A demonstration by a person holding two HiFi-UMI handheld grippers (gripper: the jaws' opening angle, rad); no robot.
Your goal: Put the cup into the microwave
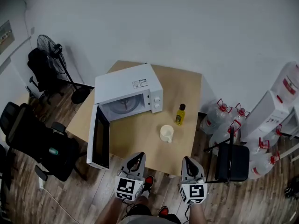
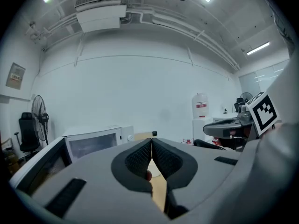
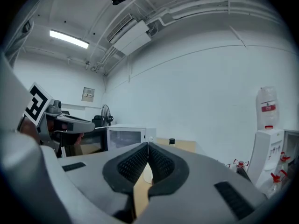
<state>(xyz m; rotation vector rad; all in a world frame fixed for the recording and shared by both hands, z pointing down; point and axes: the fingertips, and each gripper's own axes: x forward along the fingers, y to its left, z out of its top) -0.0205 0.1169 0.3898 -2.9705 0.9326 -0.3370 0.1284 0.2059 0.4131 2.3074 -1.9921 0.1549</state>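
Note:
A cream cup (image 1: pixel 166 133) stands on the wooden table (image 1: pixel 187 85), to the right of the white microwave (image 1: pixel 128 85). The microwave's door (image 1: pixel 99 136) hangs open toward the table's front left. Both grippers are at the table's near edge, short of the cup. My left gripper (image 1: pixel 138 157) is to the cup's near left and my right gripper (image 1: pixel 188 160) to its near right. In the left gripper view the jaws (image 2: pixel 152 143) are shut and empty, with the microwave (image 2: pixel 93 143) beyond. In the right gripper view the jaws (image 3: pixel 147 146) are also shut on nothing.
A yellow bottle (image 1: pixel 180 115) with a black cap stands just behind the cup. Black office chairs (image 1: pixel 37 143) and a fan (image 1: pixel 51 48) are left of the table. A black chair (image 1: pixel 232 162), water jugs (image 1: pixel 219 115) and a dispenser (image 1: pixel 266 111) are to the right.

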